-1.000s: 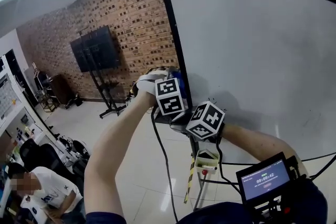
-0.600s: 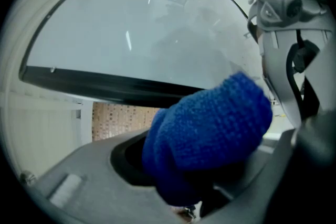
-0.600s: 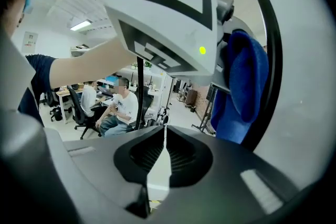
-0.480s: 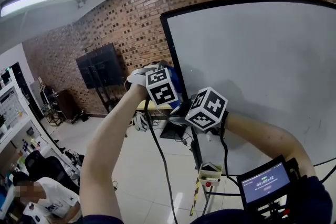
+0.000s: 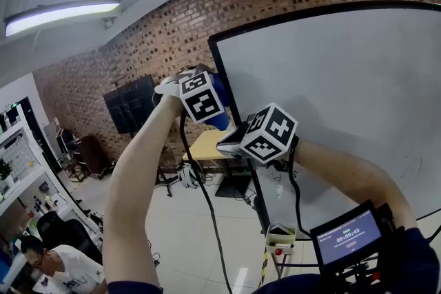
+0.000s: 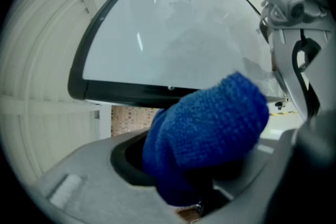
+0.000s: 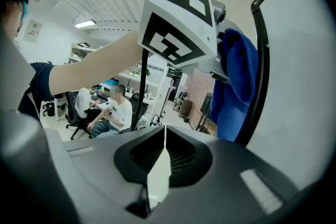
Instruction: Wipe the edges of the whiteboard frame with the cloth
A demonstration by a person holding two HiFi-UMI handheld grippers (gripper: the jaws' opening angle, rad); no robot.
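Item: left tool (image 6: 203,168), which we hold high, clamped on a bunched blue cloth (image 6: 210,128).

Location of cloth: between that tool's jaws, at the left upright edge of the black whiteboard frame (image 5: 226,82), near its upper corner.

Item: right tool (image 7: 161,157), jaws closed together, nothing between them. We hold it just beside and below the left tool.

Surroundings: brick wall (image 5: 158,38); seated person (image 7: 116,110).

The cloth (image 5: 220,120) sits at the whiteboard frame (image 5: 215,55), on its left.
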